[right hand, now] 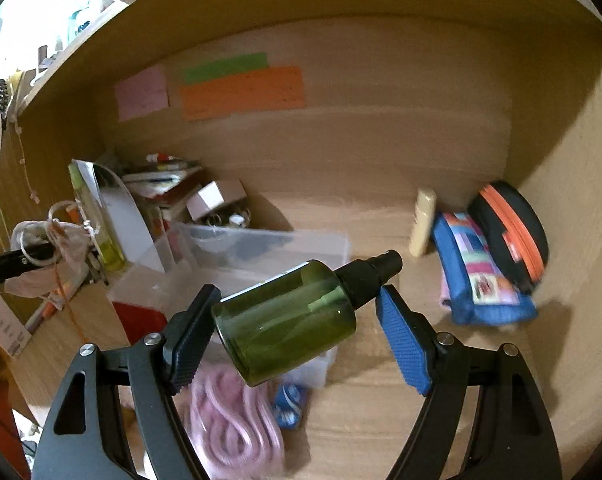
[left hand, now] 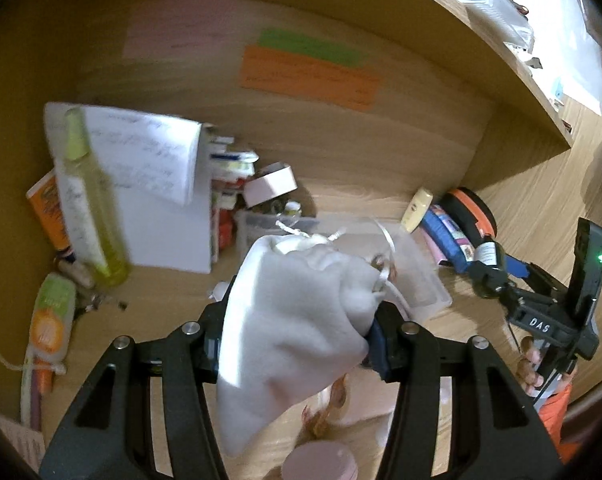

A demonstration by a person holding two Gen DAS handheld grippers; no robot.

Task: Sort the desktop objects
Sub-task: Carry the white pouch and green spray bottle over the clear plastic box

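In the left wrist view my left gripper is shut on a white cloth drawstring pouch, held above the wooden desk. The pouch bulges out in front of the jaws and hides the desk below. In the right wrist view my right gripper is shut on a dark green spray bottle with a black cap, which lies tilted between the pads. The left wrist view shows the same bottle off to the right, held in the air by a person's hand.
A clear plastic box stands mid-desk, with a pink cord in front of it. A blue pouch, a black and orange case and a cream tube sit at the right wall. A yellow-green bottle and papers stand at the left.
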